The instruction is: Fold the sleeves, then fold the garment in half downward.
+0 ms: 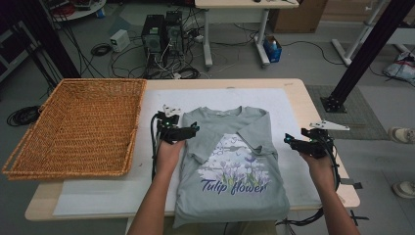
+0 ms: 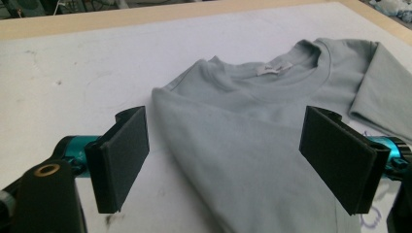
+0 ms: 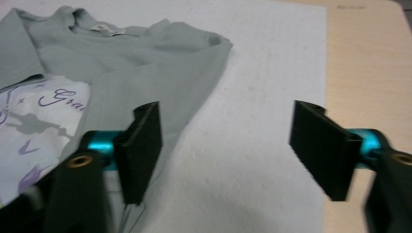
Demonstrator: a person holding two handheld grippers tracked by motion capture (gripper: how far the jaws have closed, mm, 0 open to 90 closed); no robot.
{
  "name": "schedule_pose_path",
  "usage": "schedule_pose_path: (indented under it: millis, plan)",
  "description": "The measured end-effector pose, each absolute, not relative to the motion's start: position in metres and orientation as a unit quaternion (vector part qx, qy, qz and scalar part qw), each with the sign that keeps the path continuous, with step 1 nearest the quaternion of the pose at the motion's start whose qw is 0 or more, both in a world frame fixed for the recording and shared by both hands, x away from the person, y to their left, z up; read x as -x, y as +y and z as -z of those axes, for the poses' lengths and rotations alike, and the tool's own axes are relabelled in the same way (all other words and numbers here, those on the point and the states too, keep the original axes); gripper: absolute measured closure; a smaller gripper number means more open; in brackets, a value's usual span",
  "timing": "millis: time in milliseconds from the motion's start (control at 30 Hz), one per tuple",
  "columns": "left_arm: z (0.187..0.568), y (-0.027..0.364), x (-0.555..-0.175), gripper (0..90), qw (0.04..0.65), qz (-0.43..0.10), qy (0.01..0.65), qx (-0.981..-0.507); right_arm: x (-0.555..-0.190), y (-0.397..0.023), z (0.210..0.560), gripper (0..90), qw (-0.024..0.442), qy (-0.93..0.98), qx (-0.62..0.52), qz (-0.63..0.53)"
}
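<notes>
Left gripper [image 2: 223, 160], jaws wide and gripping nothing, poised over the folded left edge of the grey-green cotton T-shirt [image 1: 230, 166]. Right gripper [image 3: 228, 150], equally wide and empty, hovering over the white felt mat [image 3: 262, 97] just off the shirt's right edge. Shirt flat at mat centre, both sleeves folded inward, long axis running from collar, far, to hem, near. Left hand nearer the cloth. Across the chest print: "Tulip flower" in purple script. White neck label [image 2: 273, 68] unreadable. Woven wicker basket [image 1: 78, 122] off to the left.

Lab, computer towers [image 1: 161, 33], tangled cables [image 1: 171, 68] on floor, black frame struts [image 1: 369, 49]
</notes>
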State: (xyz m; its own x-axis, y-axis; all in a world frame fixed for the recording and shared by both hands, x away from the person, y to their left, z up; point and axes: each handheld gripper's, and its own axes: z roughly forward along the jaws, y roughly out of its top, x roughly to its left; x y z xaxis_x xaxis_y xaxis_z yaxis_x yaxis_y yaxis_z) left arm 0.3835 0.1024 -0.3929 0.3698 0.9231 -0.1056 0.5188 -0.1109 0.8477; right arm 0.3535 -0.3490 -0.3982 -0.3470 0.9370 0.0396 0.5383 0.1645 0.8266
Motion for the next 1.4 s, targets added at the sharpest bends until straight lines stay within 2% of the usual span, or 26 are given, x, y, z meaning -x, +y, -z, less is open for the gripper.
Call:
schedule_pose_path:
  millis: [67, 133, 567, 833, 933, 1067, 1400]
  plan:
    - [0.392, 0.106, -0.38, 18.2, 0.43, -0.236, 0.509, -0.707, -0.355, -0.349, 0.396, 19.2, 0.255, 0.725, -0.506, -0.391]
    - [0.392, 0.108, -0.376, 18.2, 0.43, -0.238, 0.509, -0.707, -0.357, -0.346, 0.395, 12.0, 0.261, 0.729, -0.504, -0.382]
    - [0.394, 0.109, -0.379, 18.1, 0.415, -0.243, 0.507, -0.715, -0.359, -0.34, 0.393, 12.0, 0.249, 0.743, -0.488, -0.385]
    - [0.391, 0.107, -0.405, 18.2, 0.401, -0.245, 0.507, -0.723, -0.361, -0.341, 0.39, 12.0, 0.245, 0.741, -0.488, -0.392]
    - [0.396, 0.109, -0.427, 18.2, 0.399, -0.248, 0.493, -0.733, -0.359, -0.34, 0.388, 12.0, 0.241, 0.741, -0.485, -0.396]
    - [0.409, 0.106, -0.449, 18.7, 0.354, -0.244, 0.494, -0.756, -0.358, -0.339, 0.388, 12.0, 0.236, 0.743, -0.483, -0.399]
    - [0.441, 0.116, -0.479, 38.9, 0.297, -0.249, 0.52, -0.761, -0.358, -0.337, 0.39, 12.0, 0.225, 0.751, -0.476, -0.398]
